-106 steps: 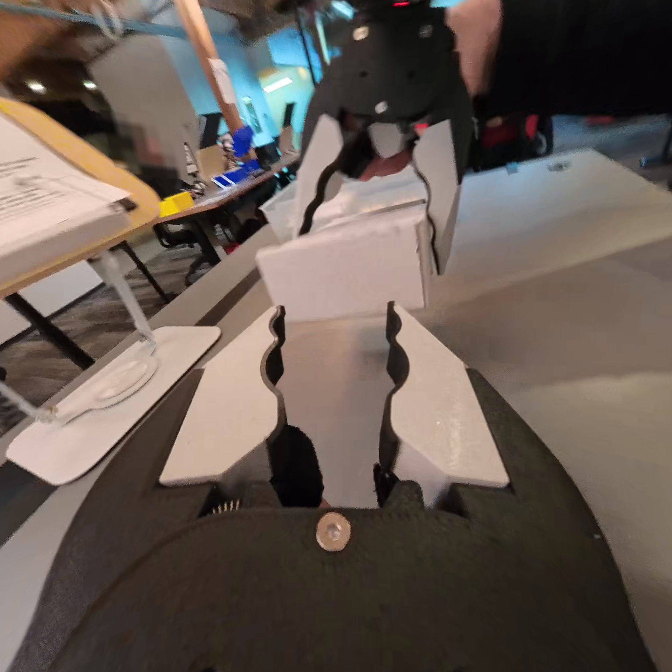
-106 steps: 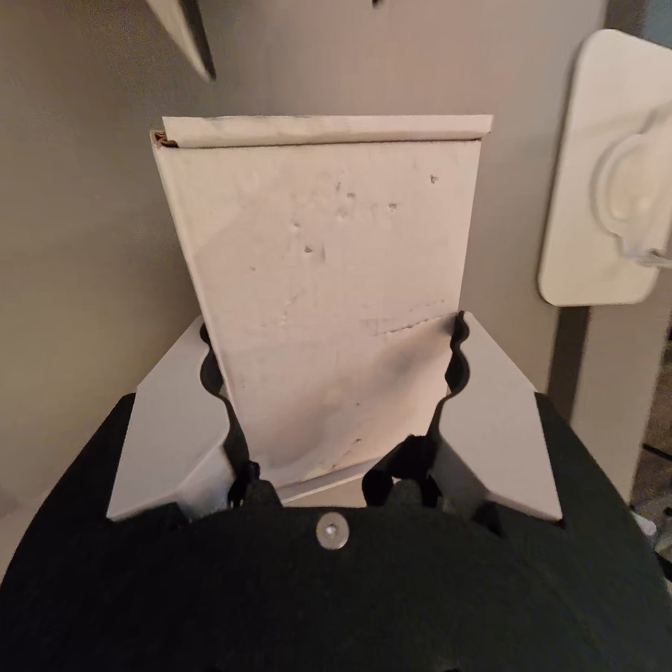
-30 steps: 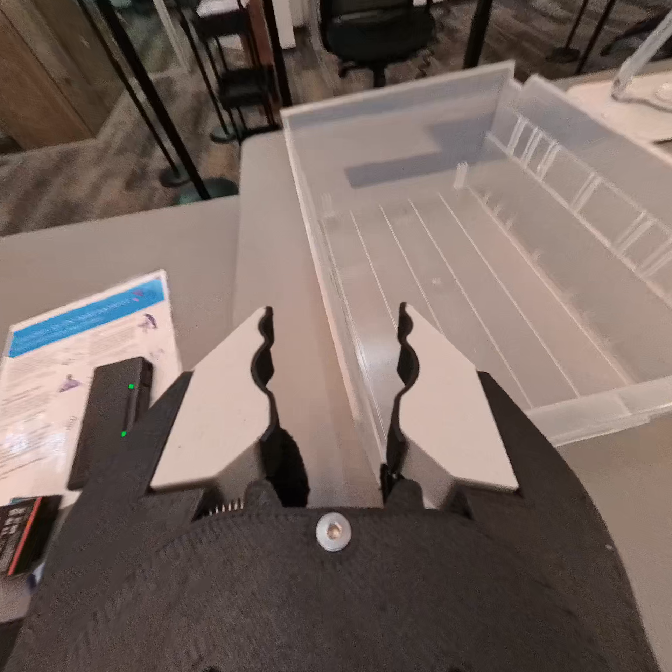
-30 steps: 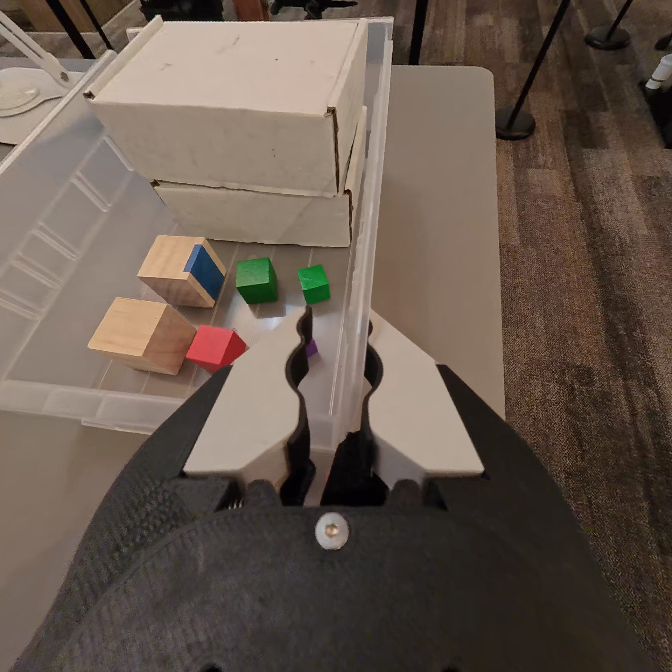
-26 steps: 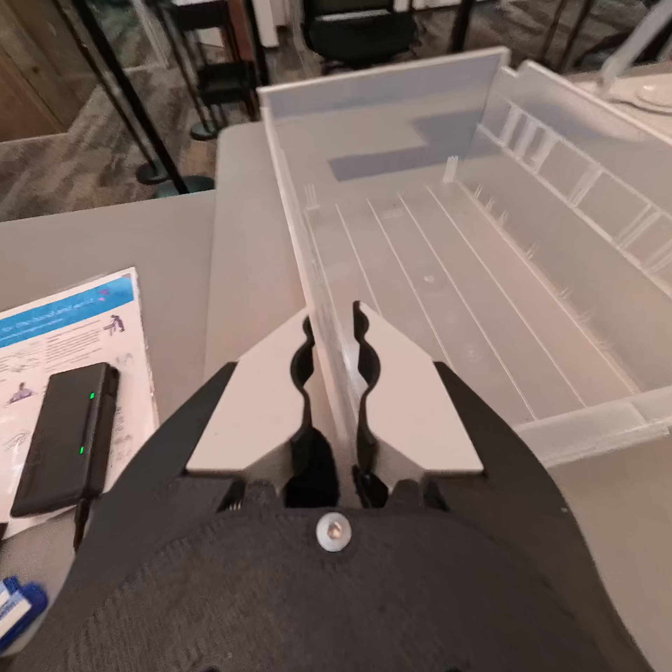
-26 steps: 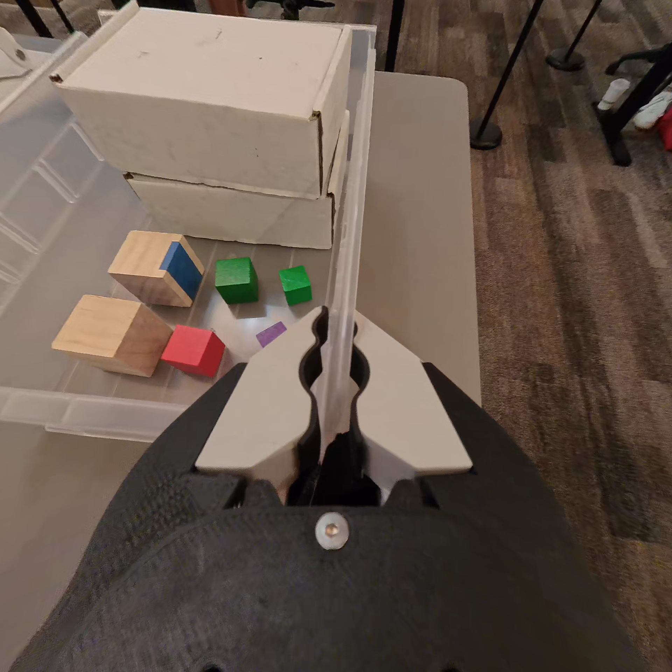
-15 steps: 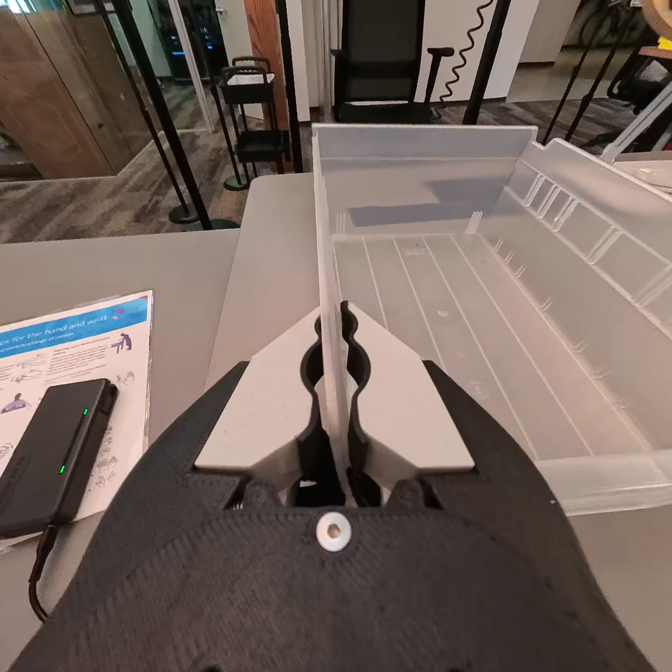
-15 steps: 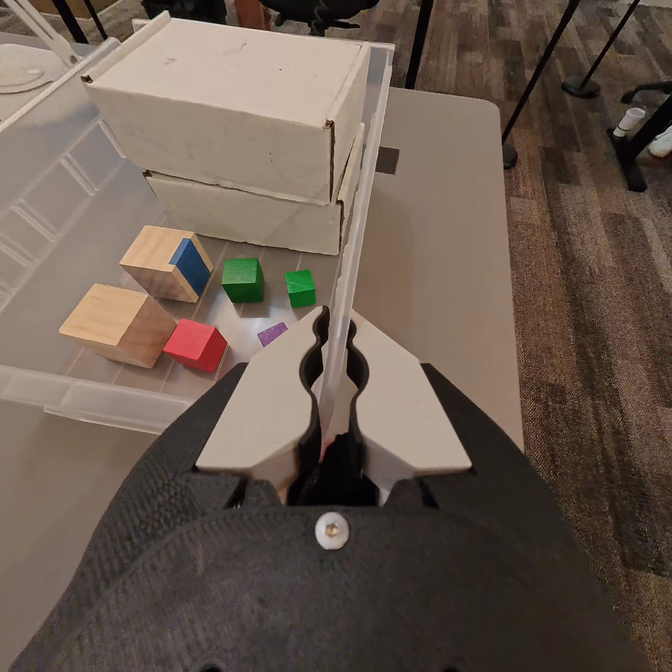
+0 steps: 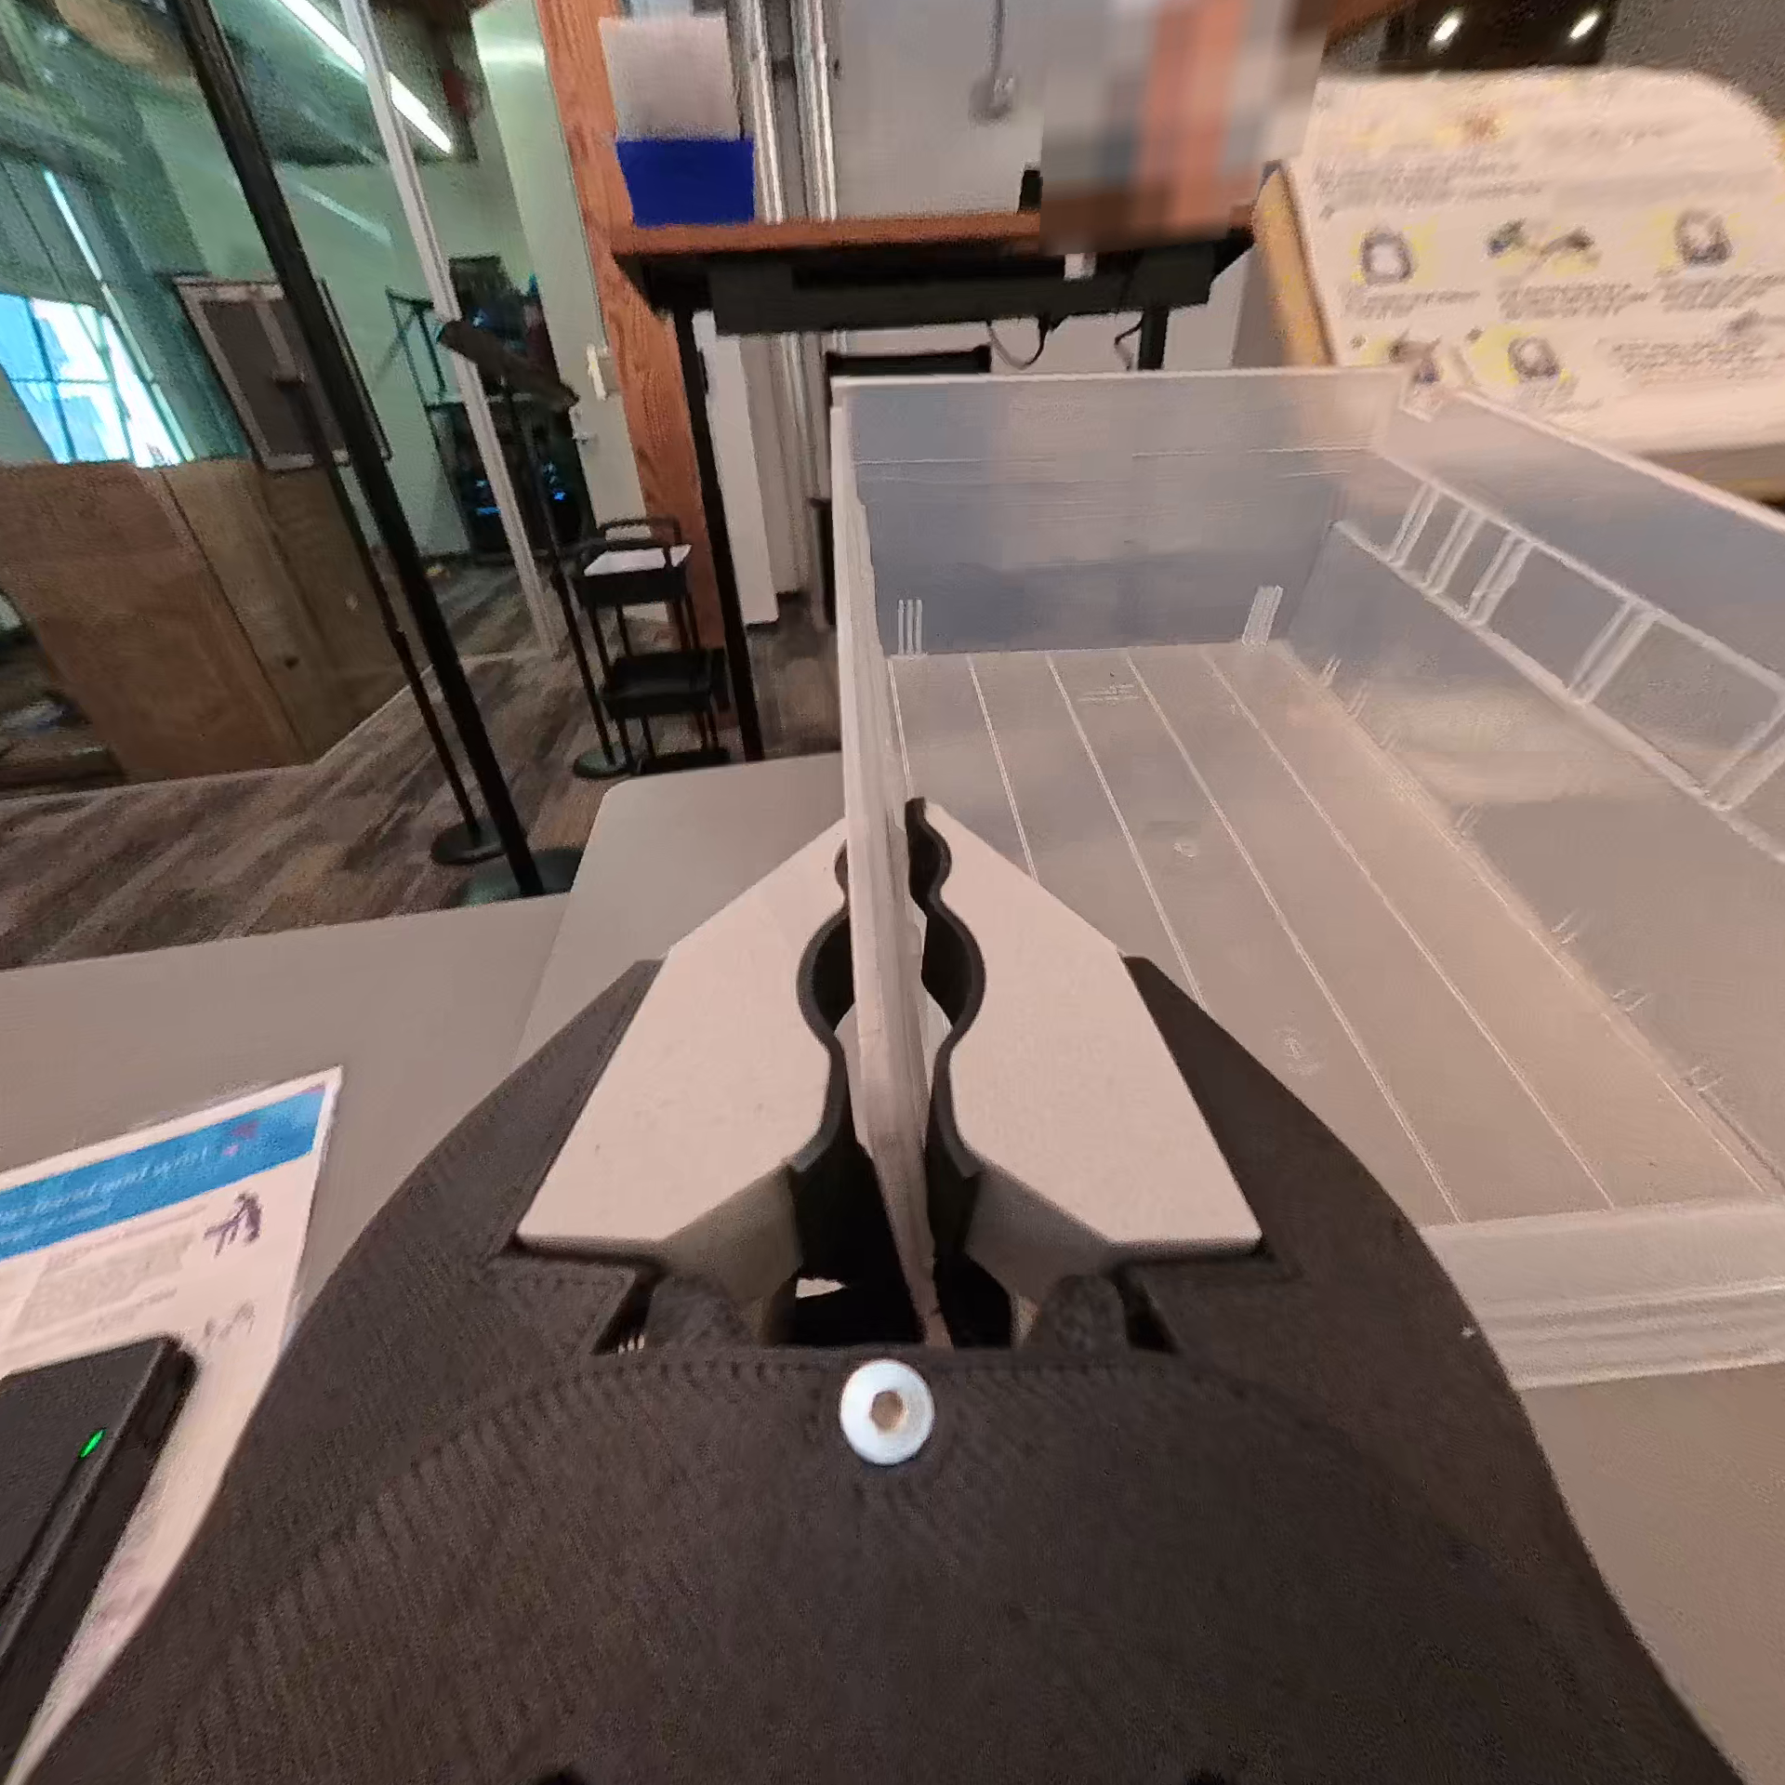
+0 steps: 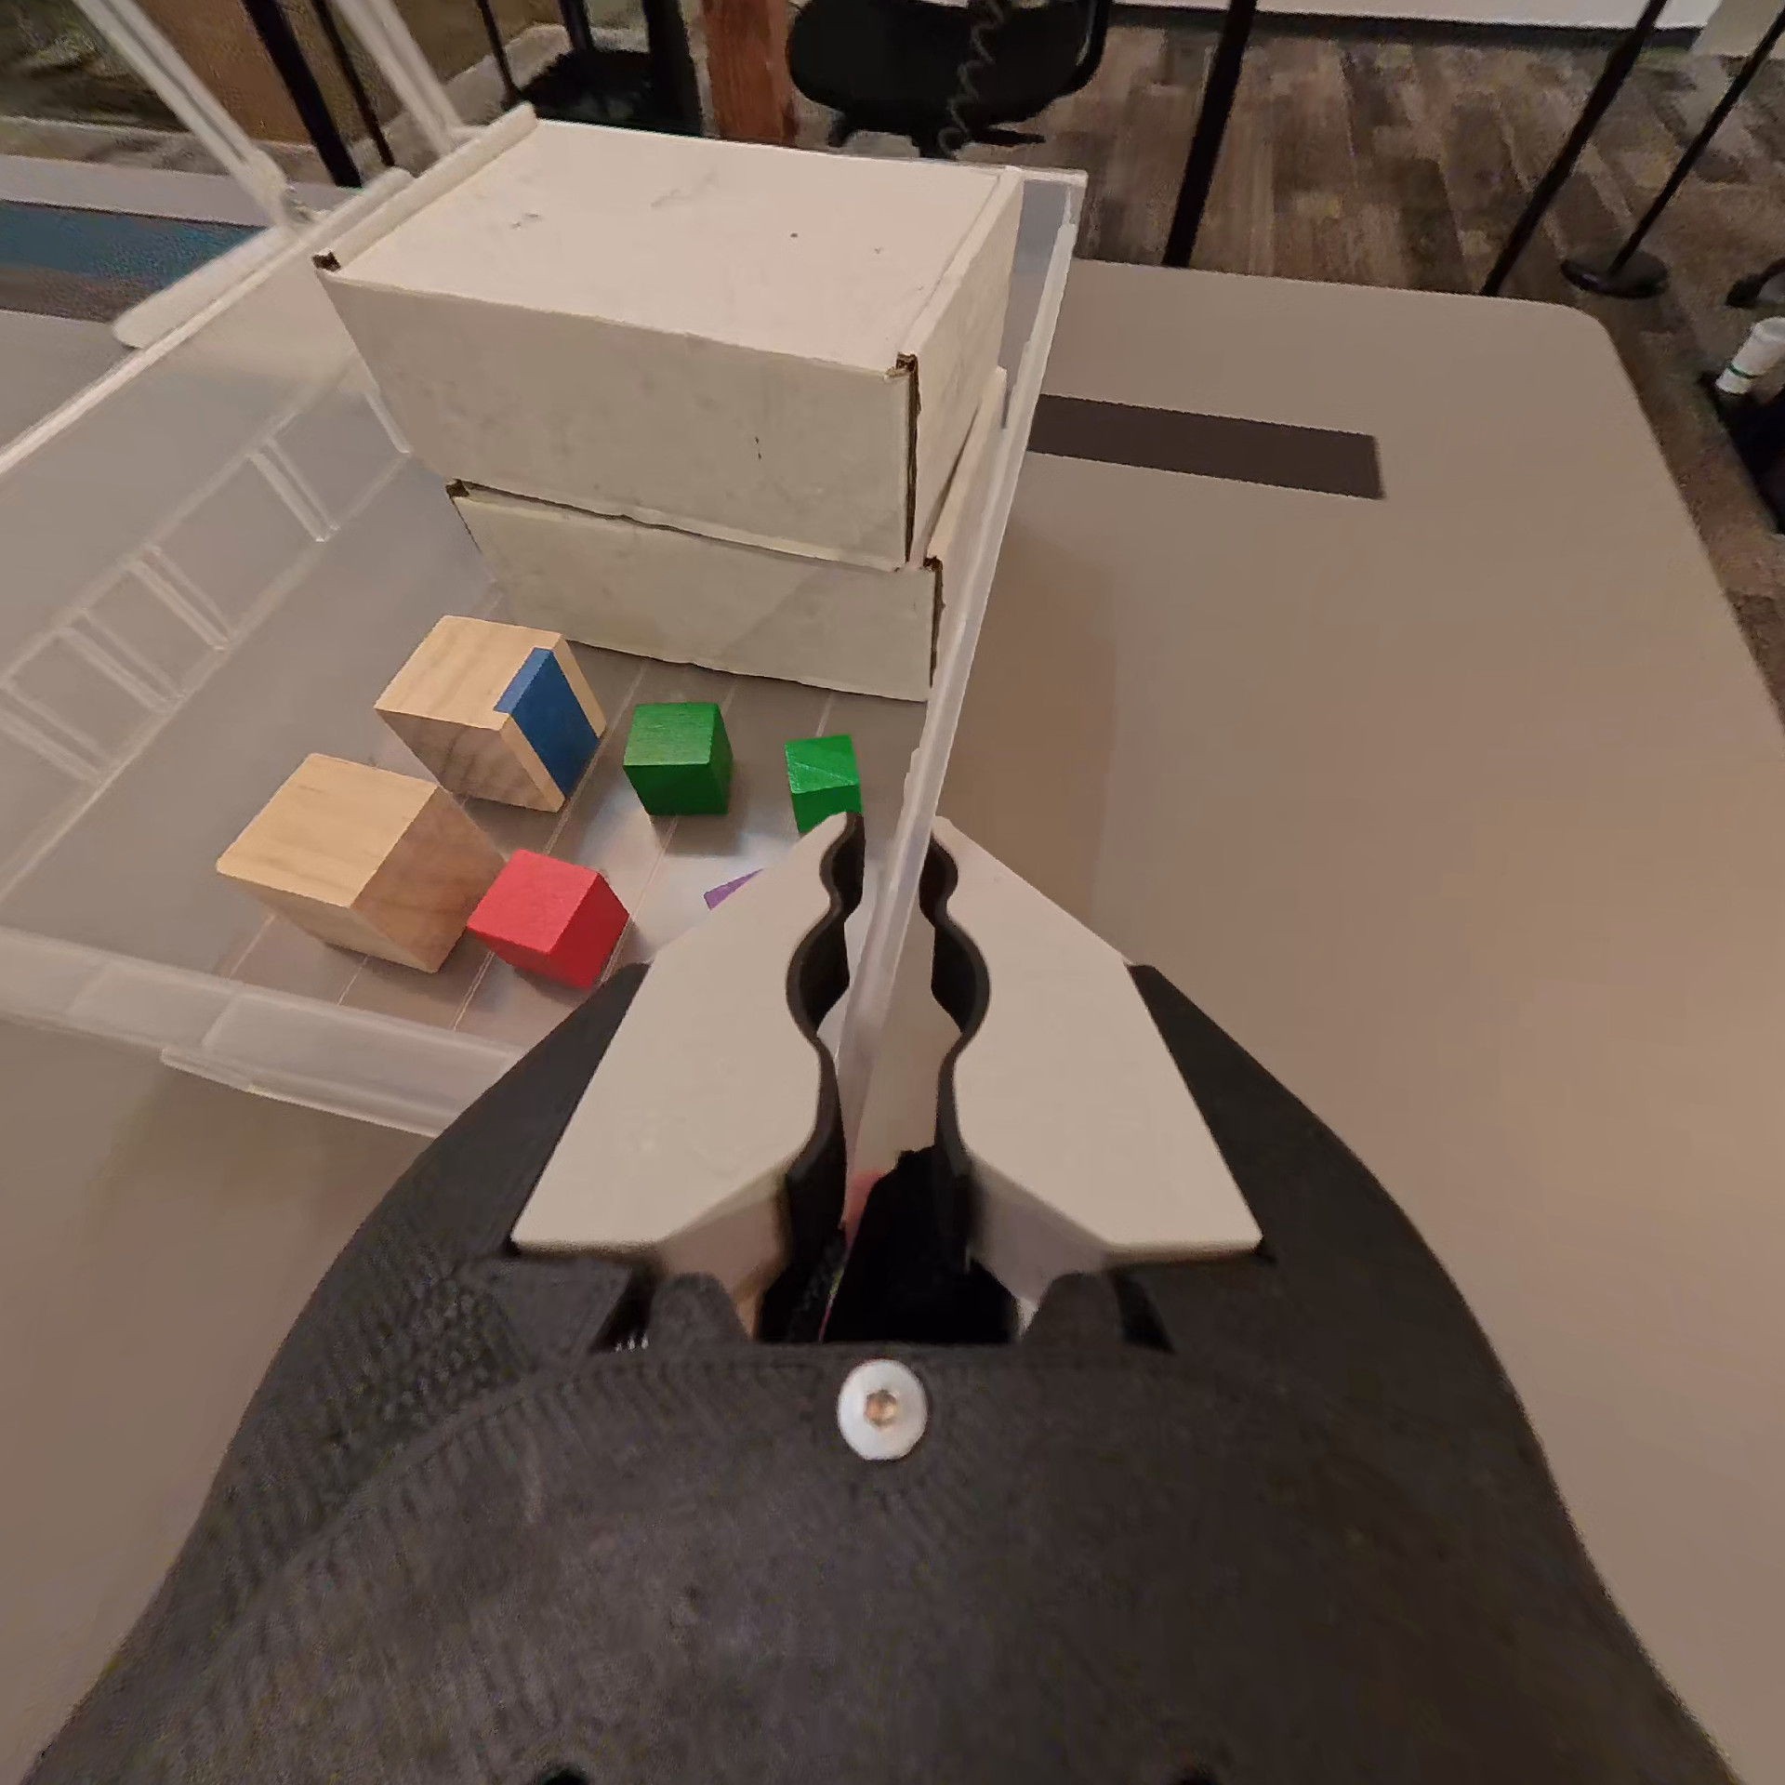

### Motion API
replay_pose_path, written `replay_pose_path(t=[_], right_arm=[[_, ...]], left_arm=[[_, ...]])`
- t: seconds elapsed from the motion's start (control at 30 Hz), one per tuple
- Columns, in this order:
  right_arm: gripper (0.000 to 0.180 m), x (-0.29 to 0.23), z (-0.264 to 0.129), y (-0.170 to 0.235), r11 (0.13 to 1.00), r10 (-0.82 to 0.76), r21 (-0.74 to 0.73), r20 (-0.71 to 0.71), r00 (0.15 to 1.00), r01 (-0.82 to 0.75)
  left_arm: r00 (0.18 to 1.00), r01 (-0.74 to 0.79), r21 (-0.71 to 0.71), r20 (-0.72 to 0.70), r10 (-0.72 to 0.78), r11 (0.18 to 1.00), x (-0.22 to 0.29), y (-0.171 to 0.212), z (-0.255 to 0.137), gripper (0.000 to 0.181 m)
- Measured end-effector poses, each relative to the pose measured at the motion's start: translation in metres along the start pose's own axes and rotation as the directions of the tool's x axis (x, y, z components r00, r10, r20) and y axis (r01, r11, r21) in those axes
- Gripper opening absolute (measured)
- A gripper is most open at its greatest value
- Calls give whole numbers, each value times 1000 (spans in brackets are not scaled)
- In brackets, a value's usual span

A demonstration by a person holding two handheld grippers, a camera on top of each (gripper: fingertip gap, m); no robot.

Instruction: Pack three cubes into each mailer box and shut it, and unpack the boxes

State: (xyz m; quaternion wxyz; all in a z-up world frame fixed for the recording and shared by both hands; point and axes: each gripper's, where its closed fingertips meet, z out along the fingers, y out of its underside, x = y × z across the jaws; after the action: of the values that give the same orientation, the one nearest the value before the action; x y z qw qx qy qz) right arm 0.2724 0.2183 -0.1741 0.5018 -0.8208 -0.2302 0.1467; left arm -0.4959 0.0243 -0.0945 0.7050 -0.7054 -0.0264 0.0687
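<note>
A clear plastic bin point(image 9: 1594, 1285) stands on the grey table. My left gripper point(image 9: 884, 821) is shut on the bin's left end wall point(image 9: 864, 618); that end of the bin is empty. My right gripper point(image 10: 893, 831) is shut on the bin's right end wall point(image 10: 976, 541). Inside, at that end, two shut white mailer boxes are stacked, upper point(image 10: 676, 328) on lower point(image 10: 705, 599). In front of them lie a wooden cube with a blue face point(image 10: 488, 710), a plain wooden cube point(image 10: 357, 860), a red cube point(image 10: 546, 913), two green cubes point(image 10: 676, 758) point(image 10: 823, 778) and a purple piece point(image 10: 729, 887), partly hidden.
A printed sheet point(image 9: 145, 1227) with a black device point(image 9: 58, 1449) on it lies on the table left of the bin. A dark strip point(image 10: 1207, 459) marks the table to the right. A poster board point(image 9: 1545, 261) stands behind the bin. Floor stands and chairs lie beyond the table edge.
The right gripper let go of a mailer box. Both grippers moved to the bin's ends and shut on its end walls. Since then both views have tipped upward, still gripping.
</note>
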Motion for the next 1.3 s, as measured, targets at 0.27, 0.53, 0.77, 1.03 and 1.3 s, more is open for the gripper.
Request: replay_pose_path(t=[0.27,0.53,0.77,1.03,1.3], right_arm=[[12,-81,10,-6,999,-24,25,46,999,23],[10,-161,26,-14,999,-39,37,105,994,35],[17,-249,47,-23,996,-79,54,198,977,70],[25,-346,72,-34,990,-132,83,304,944,111],[37,-440,92,-42,982,-179,131,370,912,139]], left_arm=[[992,-23,52,-119,29,998,33,-34,-13,3],[995,20,86,-100,-11,996,47,-81,-29,3],[994,46,100,-102,-36,994,49,-108,-40,3],[998,23,121,-68,-14,992,39,-130,-57,3],[999,15,111,-45,-10,994,28,-138,-68,4]])
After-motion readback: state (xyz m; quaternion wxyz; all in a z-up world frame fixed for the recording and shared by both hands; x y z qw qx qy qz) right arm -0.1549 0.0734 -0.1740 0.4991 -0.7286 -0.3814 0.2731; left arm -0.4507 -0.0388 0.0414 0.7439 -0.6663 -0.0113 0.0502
